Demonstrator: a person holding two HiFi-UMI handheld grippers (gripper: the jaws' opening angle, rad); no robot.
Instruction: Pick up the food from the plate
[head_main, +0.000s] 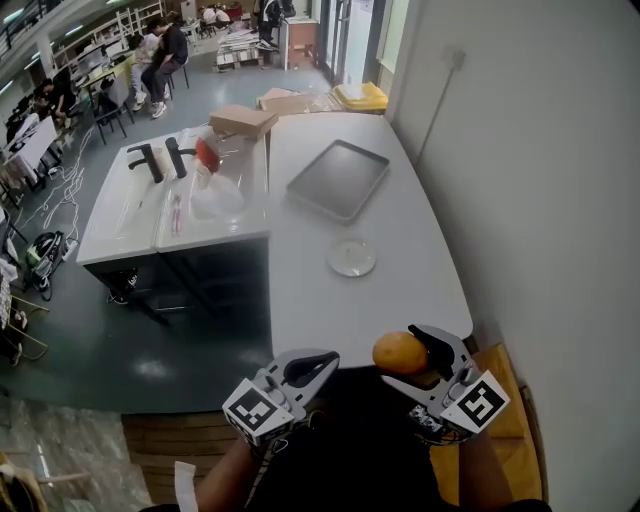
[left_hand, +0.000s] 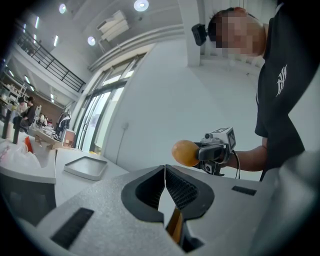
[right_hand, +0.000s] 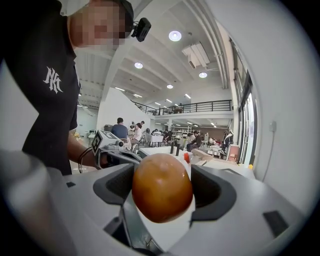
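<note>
An orange, egg-shaped bun (head_main: 400, 352) (right_hand: 162, 187) is clamped between the jaws of my right gripper (head_main: 408, 356) (right_hand: 162, 192), held up close to my body near the table's front edge. The left gripper view shows the same bun (left_hand: 185, 152) in the air. A small white plate (head_main: 351, 258) lies bare on the white table (head_main: 310, 300), well ahead of both grippers. My left gripper (head_main: 305, 371) (left_hand: 164, 186) hangs off the table's front left, its jaws pressed together with nothing between them.
A grey tray (head_main: 339, 178) (left_hand: 86, 167) rests further back on the table. To the left stands a sink unit (head_main: 130, 215) with black taps, a clear bag and a red-capped bottle (head_main: 206, 155). Cardboard boxes (head_main: 242, 121) lie behind. A white wall runs along the right.
</note>
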